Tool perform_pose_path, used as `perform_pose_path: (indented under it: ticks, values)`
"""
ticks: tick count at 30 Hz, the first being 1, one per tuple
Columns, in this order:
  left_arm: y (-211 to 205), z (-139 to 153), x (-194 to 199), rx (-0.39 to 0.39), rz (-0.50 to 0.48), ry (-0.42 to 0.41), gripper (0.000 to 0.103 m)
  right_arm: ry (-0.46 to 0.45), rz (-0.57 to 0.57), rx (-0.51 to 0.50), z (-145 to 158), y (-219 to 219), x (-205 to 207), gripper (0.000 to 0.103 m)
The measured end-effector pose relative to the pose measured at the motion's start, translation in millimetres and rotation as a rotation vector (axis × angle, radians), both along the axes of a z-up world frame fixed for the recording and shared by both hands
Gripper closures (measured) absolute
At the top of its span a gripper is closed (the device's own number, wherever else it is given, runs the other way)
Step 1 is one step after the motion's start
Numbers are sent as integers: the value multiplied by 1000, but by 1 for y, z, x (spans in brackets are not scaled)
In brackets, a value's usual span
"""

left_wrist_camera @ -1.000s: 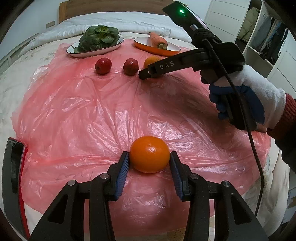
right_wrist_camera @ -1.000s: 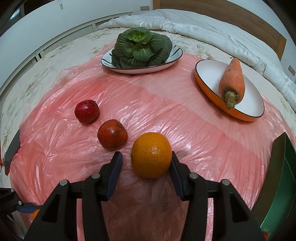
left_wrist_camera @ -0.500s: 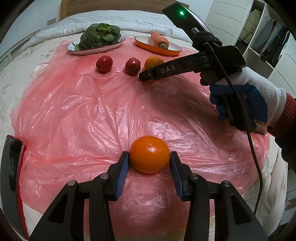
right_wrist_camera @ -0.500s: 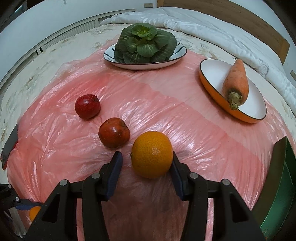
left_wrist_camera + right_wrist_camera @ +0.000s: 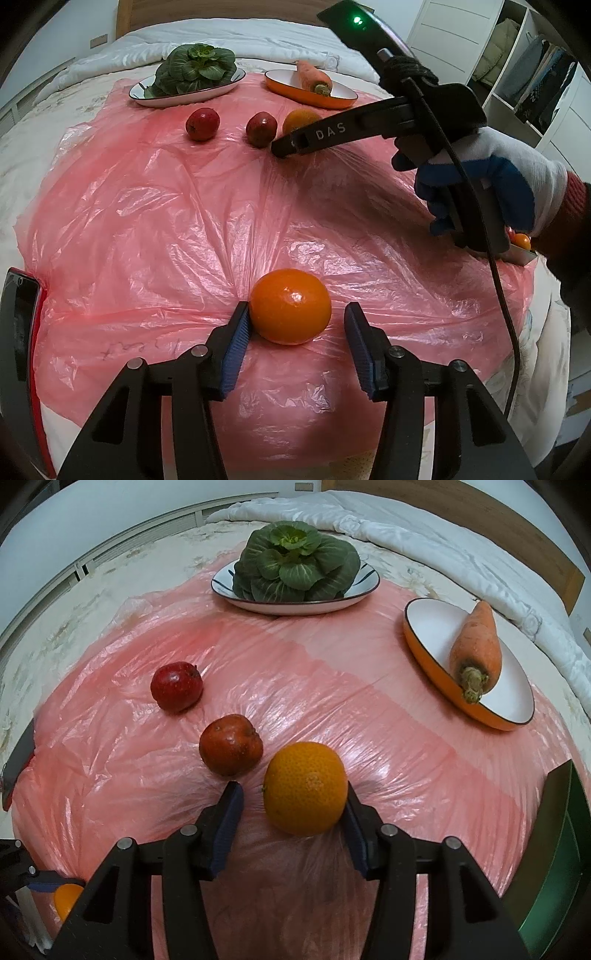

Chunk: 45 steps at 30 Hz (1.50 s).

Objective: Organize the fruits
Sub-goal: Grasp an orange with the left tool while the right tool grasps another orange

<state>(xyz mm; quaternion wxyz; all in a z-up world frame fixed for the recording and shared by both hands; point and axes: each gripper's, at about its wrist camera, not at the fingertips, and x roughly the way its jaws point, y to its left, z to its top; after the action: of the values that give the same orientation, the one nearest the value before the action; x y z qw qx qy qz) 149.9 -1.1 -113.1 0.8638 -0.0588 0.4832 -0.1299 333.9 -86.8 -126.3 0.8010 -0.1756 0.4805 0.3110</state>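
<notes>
In the left wrist view an orange (image 5: 290,305) lies on the pink plastic sheet (image 5: 166,206) between the fingers of my left gripper (image 5: 295,325), which is open; the left pad touches it, the right pad stands apart. My right gripper (image 5: 291,808) is open around a second orange (image 5: 305,786), with a gap on its left side. Two red fruits (image 5: 231,744) (image 5: 176,690) lie in a row to its left. The right gripper also shows in the left wrist view (image 5: 295,142), held by a gloved hand.
A white plate of leafy greens (image 5: 354,598) and an orange dish (image 5: 432,624) with a carrot (image 5: 476,650) stand at the far edge. A green box (image 5: 554,849) is at the right. A red-edged dark object (image 5: 18,350) is at the left. White bedding surrounds the sheet.
My left gripper has opened and its right finger has come away from the orange. My right gripper has opened slightly around the second orange. The left wrist view has shifted a little.
</notes>
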Motion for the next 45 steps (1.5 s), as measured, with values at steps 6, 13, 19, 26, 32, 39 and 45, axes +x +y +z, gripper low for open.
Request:
perform_pose_path:
  ticks: [6, 13, 19, 26, 32, 39, 45]
  values:
    - [1, 1, -2, -10, 4, -9, 57, -64, -6, 14, 14, 0, -4, 16]
    - [7, 5, -5, -43, 13, -24, 57, -35, -17, 19, 14, -2, -3, 18]
    - [9, 8, -9, -38, 8, -34, 57, -22, -46, 40, 12, -5, -3, 19]
    - [5, 13, -7, -7, 3, -42, 58, -3, -96, 103, 11, -15, -3, 19]
    - [-5, 14, 0, 66, -4, -48, 60, -3, -120, 138, 12, -18, -5, 20]
    - [-16, 8, 5, 159, -27, -48, 67, 9, -148, 171, 11, -21, -2, 37]
    - [-19, 7, 7, 182, -34, -41, 67, 16, -158, 167, 7, -22, -4, 44]
